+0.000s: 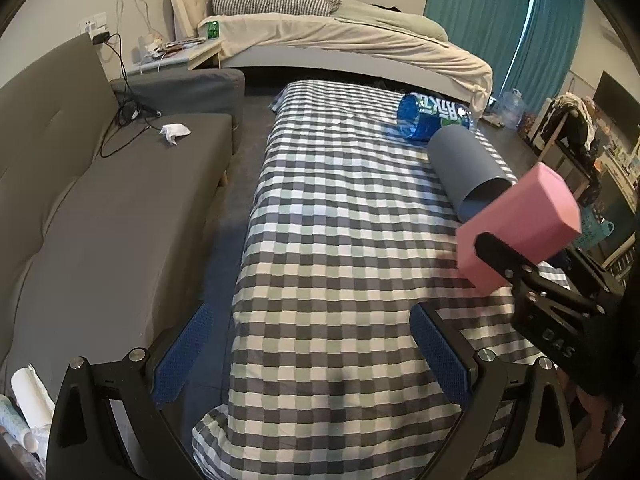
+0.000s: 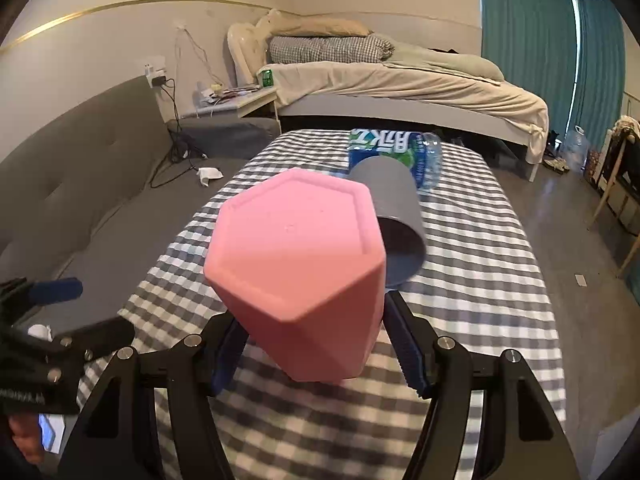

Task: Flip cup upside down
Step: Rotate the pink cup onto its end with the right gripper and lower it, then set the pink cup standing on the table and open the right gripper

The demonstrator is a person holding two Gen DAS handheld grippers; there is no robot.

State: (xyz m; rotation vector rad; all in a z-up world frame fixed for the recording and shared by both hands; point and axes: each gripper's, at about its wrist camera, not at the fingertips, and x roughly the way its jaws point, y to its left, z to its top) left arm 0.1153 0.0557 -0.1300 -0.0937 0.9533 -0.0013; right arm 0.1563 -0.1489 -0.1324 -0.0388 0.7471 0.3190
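Two tools show: the right tool (image 2: 320, 344) clamps the pink hexagonal plastic cup (image 2: 296, 276) aloft over the checked-cloth desk (image 2: 480, 280), base toward the camera, seemingly mid-flip and not yet set down, while the left tool (image 1: 312, 356) gapes empty.

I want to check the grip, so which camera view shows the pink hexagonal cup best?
The right wrist view: the pink hexagonal cup fills the centre, its flat base facing the camera, clamped in the right gripper. The left wrist view shows it only at the right edge, from the side, above the checked cloth.
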